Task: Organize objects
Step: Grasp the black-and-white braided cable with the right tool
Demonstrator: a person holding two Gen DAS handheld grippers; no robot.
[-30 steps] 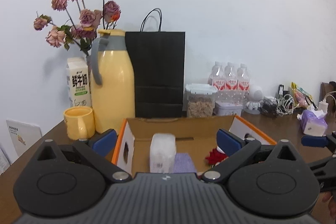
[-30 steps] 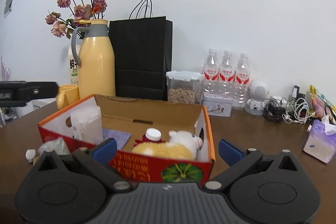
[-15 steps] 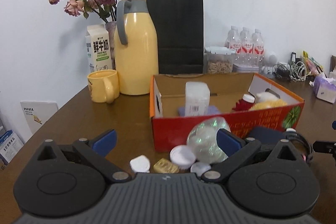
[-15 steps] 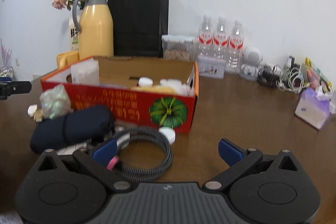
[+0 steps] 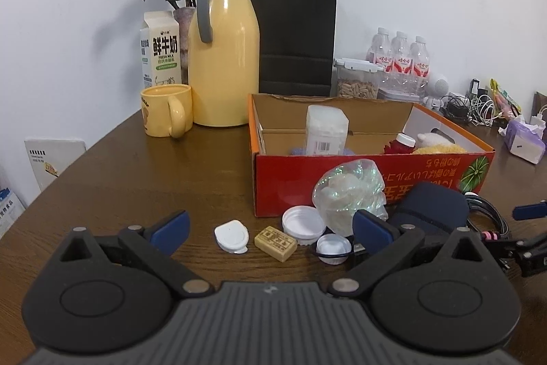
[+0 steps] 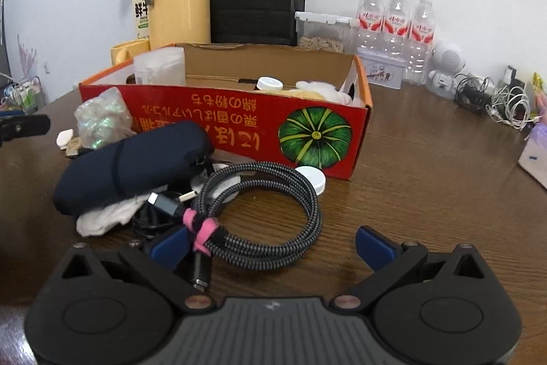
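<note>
Now the red cardboard box sits mid-frame on the table, farther off than half a second ago. The coiled braided cable, lower centre, has drawn nearer the right tongs, spread open and empty. The left tongs gape over small white lids.

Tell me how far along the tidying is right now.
Partly done: the red box already holds a white container, a red bottle and a plush toy. Both tools, left and right, are open and empty. Left outside: coiled cable, navy pouch, plastic bag, caps.
</note>
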